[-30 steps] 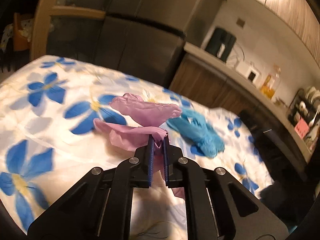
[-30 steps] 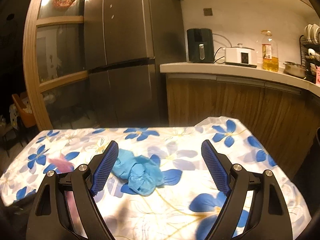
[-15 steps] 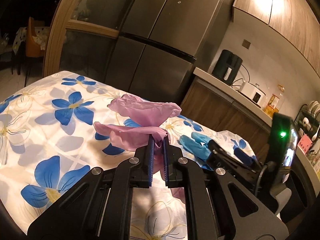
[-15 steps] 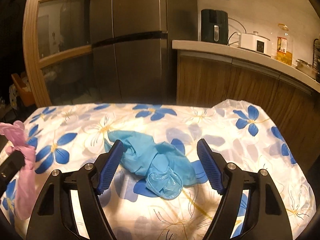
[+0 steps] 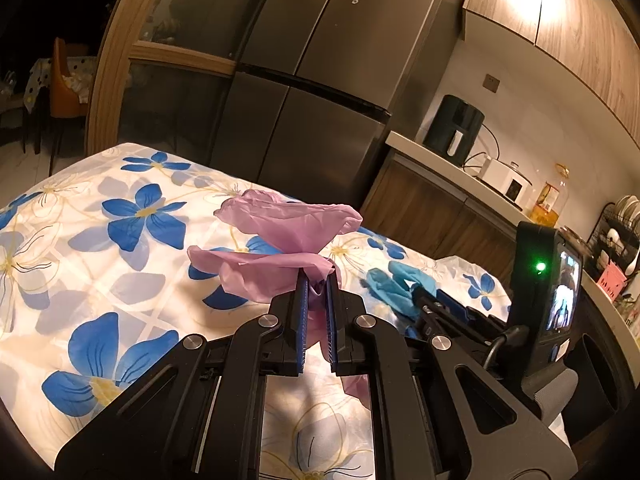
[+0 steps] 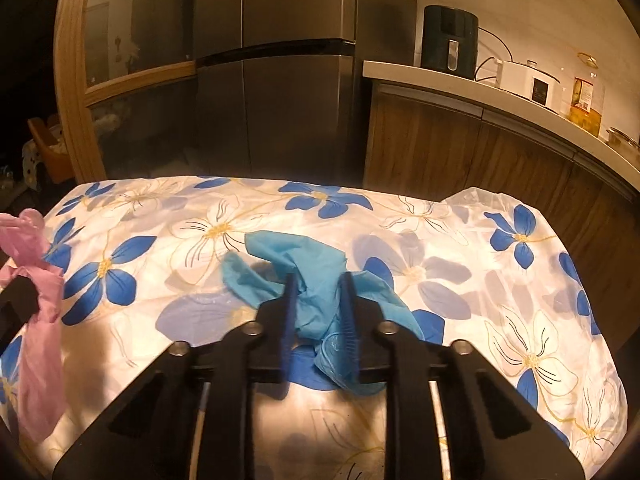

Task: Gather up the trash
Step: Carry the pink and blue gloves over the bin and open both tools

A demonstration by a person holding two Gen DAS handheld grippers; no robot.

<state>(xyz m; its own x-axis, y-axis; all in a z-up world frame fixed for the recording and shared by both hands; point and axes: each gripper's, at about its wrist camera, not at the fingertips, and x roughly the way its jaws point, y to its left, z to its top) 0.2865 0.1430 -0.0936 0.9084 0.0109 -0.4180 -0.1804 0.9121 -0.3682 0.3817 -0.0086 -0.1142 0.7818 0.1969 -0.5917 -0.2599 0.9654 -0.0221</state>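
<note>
My left tool [image 5: 316,280] is pinching the pink glove [image 5: 280,248], which bunches up above its pads and trails limp below them, clear of the table [image 5: 100,240]. My right tool [image 6: 318,280] is closing its jaws on the blue glove [image 6: 292,256], which lies crumpled on the table right between the pads, with folds spilling out ahead and to the left of the tips.

Both gloves look thin, light and floppy, with no stiffness to push against, so I judge a pinch on a thick bunched fold is safer than on a single loose edge. The film looks slick; a shallow bite could slide out as I lift. The cloth under it is soft too, so I must avoid catching it.
</note>
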